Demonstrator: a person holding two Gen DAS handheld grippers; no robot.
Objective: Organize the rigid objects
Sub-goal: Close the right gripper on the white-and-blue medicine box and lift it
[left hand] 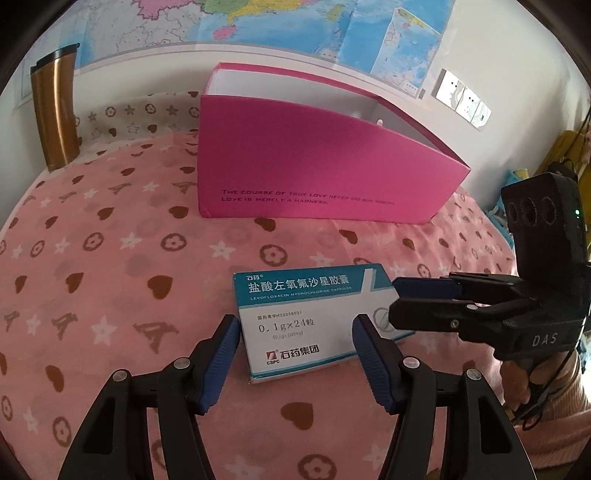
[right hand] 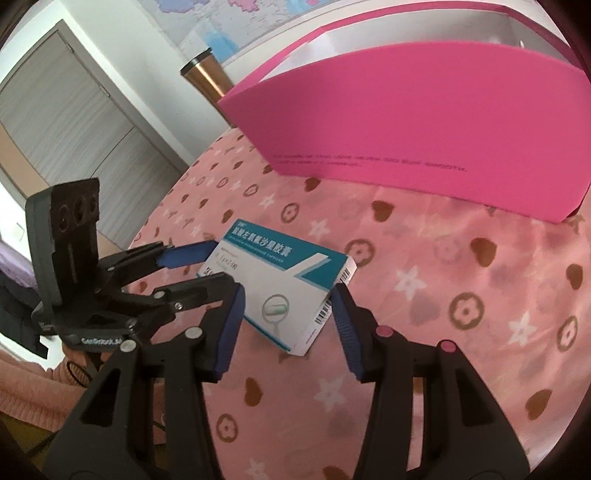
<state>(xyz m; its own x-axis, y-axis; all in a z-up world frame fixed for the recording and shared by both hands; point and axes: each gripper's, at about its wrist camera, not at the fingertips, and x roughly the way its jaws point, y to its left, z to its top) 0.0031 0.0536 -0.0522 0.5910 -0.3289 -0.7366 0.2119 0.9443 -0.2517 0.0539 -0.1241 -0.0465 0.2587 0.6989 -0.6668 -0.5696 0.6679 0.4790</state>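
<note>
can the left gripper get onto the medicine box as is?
Probably yes. The left gripper is open, its pads either side of the medicine box lying flat on the pink cloth. The right gripper also straddles it and may crowd the grasp.

pink patterned cloth | copper tumbler upright | wall map | door

Right gripper jaws spread around medicine box flat on pink blanket; left gripper open at box's left end. Pink box behind, copper tumbler beyond.
</note>
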